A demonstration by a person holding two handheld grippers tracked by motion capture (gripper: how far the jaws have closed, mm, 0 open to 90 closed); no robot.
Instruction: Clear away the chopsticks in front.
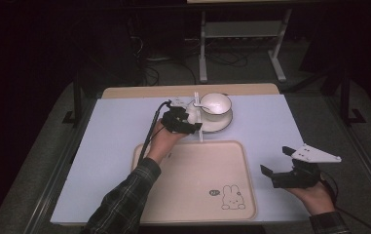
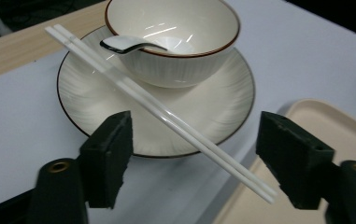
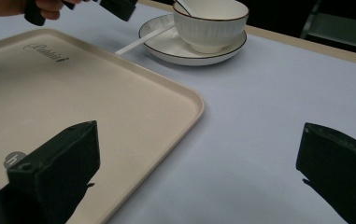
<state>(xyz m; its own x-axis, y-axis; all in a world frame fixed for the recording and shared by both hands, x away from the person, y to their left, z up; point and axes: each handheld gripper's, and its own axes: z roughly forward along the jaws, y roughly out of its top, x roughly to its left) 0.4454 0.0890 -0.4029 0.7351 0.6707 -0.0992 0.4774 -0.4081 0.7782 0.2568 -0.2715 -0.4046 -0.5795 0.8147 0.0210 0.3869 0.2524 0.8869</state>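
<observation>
A pair of white chopsticks [image 2: 157,109] lies slanted across the rim of a cream saucer plate [image 2: 91,100], its near end overhanging toward the beige tray [image 3: 73,88]. A ribbed bowl [image 2: 175,42] with a spoon [image 2: 126,44] stands on the plate. The left gripper [image 2: 192,156] hovers with jaws spread on either side of the chopsticks. The right gripper [image 3: 199,177] hangs wide open over the pale table [image 3: 269,93], beside the tray's right edge.
</observation>
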